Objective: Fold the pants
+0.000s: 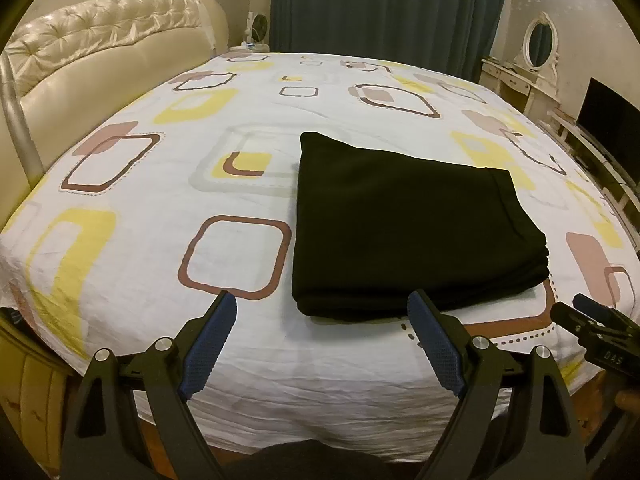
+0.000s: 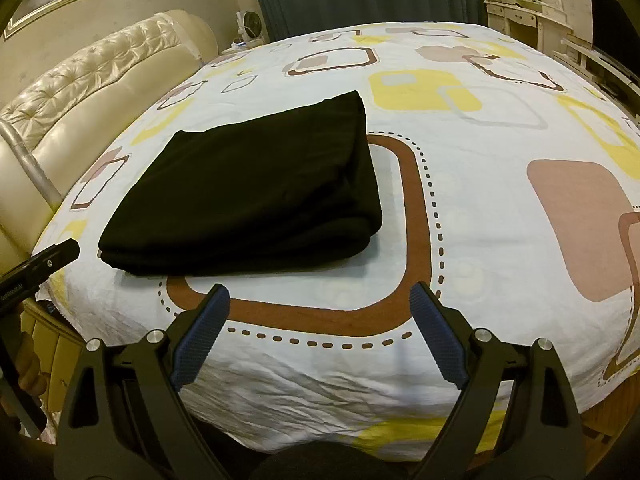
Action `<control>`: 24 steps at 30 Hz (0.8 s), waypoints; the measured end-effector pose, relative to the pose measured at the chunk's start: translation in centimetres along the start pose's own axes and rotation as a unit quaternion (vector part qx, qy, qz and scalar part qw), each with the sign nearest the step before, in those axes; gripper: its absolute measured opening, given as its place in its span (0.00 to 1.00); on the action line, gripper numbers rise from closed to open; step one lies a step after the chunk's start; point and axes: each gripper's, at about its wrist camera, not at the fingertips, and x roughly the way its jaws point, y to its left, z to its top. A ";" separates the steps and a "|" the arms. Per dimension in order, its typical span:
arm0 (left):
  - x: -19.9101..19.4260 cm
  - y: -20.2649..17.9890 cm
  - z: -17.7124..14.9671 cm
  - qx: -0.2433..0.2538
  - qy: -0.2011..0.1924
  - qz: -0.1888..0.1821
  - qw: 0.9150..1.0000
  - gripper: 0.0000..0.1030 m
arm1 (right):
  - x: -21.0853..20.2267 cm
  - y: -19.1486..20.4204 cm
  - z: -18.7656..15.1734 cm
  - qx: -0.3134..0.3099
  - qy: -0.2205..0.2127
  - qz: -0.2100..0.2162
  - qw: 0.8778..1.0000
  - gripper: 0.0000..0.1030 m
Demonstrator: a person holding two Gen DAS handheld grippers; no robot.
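Observation:
Black pants lie folded into a thick flat rectangle on the bed, close to its near edge. In the right wrist view the same folded pants sit left of centre. My left gripper hangs open just short of the fold's near edge, nothing between its blue pads. My right gripper is open too, above the sheet to the right of the pants, with nothing in it. Each view catches the other gripper at its edge: the right gripper and the left gripper.
The bed carries a white sheet printed with yellow, brown and pink squares. A cream tufted headboard stands to the left, dark curtains behind. A white dressing table with an oval mirror and a dark screen are at right.

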 end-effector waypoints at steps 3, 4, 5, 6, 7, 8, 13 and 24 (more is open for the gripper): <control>0.0 0.0 0.0 0.003 0.000 0.002 1.000 0.84 | 0.0 0.1 -0.1 0.000 0.001 0.001 1.000 0.89; 0.1 -0.1 0.0 0.005 -0.001 0.003 1.000 0.84 | 0.0 0.2 -0.1 -0.001 0.001 0.001 1.000 0.89; 0.0 -0.1 0.0 0.007 -0.001 0.002 1.000 0.84 | 0.0 0.2 -0.1 -0.001 0.001 0.002 1.000 0.89; 0.1 -0.1 0.0 0.008 -0.001 0.001 1.000 0.84 | -0.1 0.1 -0.1 -0.001 0.001 0.002 1.000 0.89; 0.1 -0.1 -0.1 0.009 0.000 0.001 1.000 0.84 | -0.1 0.2 -0.1 -0.001 0.000 0.002 1.000 0.89; 0.1 -0.2 -0.1 0.010 -0.001 0.003 1.000 0.84 | -0.1 0.2 -0.1 -0.002 0.001 0.002 1.000 0.89; 0.1 -0.2 -0.1 0.009 0.001 0.003 1.000 0.84 | -0.1 0.2 -0.1 -0.001 0.001 0.002 1.000 0.89; 0.0 -0.3 -0.2 0.010 0.000 0.004 1.000 0.84 | -0.2 0.3 -0.1 -0.005 0.001 0.002 1.000 0.89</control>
